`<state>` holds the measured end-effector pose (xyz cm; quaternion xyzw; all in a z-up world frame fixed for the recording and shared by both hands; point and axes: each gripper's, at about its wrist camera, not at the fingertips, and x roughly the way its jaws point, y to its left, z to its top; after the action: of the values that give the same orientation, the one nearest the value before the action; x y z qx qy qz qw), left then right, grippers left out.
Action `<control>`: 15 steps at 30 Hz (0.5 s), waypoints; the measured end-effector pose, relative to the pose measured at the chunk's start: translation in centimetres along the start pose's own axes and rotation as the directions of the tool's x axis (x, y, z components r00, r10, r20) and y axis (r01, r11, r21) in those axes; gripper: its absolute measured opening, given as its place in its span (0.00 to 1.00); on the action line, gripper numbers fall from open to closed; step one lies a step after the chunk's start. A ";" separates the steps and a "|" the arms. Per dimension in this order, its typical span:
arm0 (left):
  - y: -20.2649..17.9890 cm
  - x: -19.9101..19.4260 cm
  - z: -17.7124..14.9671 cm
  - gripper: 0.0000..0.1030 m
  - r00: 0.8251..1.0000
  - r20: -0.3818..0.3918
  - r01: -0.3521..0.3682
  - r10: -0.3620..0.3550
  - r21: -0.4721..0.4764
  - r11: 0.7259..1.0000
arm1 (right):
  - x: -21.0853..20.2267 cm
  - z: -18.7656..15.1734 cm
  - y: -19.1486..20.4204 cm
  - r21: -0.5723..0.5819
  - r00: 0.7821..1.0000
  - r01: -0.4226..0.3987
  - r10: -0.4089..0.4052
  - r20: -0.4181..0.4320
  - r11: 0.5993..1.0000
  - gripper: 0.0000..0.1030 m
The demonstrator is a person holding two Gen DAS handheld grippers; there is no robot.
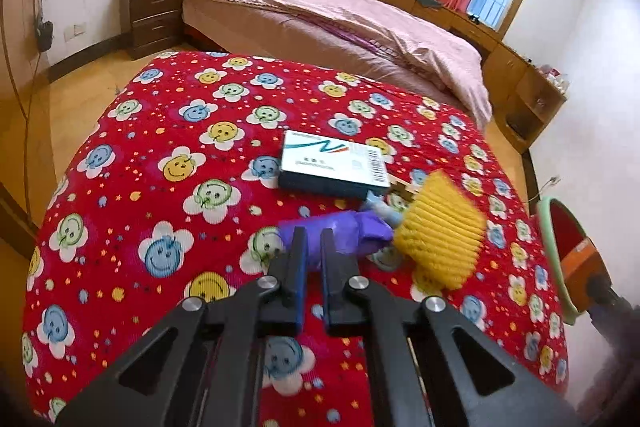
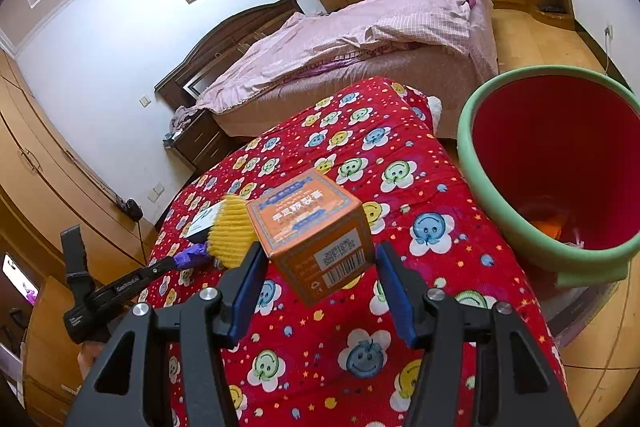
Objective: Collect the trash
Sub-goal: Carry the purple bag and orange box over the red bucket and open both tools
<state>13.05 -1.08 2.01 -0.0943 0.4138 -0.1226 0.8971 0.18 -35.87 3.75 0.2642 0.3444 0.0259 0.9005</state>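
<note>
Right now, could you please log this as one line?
left gripper: shut on purple wrapper | right gripper: shut on orange box | bin: beside table

The left tongs [image 1: 314, 241] point steeply downward with their two black fingers [image 1: 297, 259] drawn almost together, pinching a purple wrapper [image 1: 344, 233] at their tips (from the right wrist view the left tongs [image 2: 176, 263] show as a black arm reaching in from the left). The right tongs [image 2: 316, 267] also tilt downward, their blue-padded fingers [image 2: 246, 291] standing wide and pressing on both sides of an orange box [image 2: 316, 231], which they hold off the worktop.
</note>
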 end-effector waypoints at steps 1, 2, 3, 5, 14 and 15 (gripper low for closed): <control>-0.2 -0.3 -0.1 0.04 1.000 0.004 -0.001 0.001 0.006 1.000 | -0.2 -0.1 0.0 0.001 1.000 -0.001 0.001 0.003 1.000 0.57; -0.3 -0.7 -0.2 0.04 1.000 0.006 -0.001 0.001 0.010 1.000 | -0.5 -0.2 0.0 0.001 1.000 -0.001 0.001 0.006 1.000 0.57; -0.4 -0.9 -0.3 0.04 1.000 0.007 -0.001 0.001 0.015 1.000 | -0.6 -0.2 -0.1 0.003 1.000 0.000 0.000 0.008 1.000 0.57; -0.5 -1.5 -0.4 0.04 1.000 0.010 -0.002 0.002 0.026 1.000 | -1.0 -0.3 -0.2 0.006 1.000 0.001 -0.001 0.011 1.000 0.57; 0.3 -0.1 0.8 0.41 1.000 -0.002 0.001 -0.001 0.045 0.999 | -1.9 -0.2 -0.6 0.010 0.999 0.014 -0.014 0.034 1.000 0.57; 0.2 0.2 0.9 0.42 1.000 -0.019 0.022 -0.020 0.062 0.998 | -1.8 -0.2 -0.7 0.011 0.999 0.015 -0.015 0.033 1.000 0.57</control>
<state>13.88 -0.89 2.34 -0.0697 0.4170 -0.1456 0.8945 -1.47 -36.74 4.39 0.2669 0.3317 0.0130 0.9048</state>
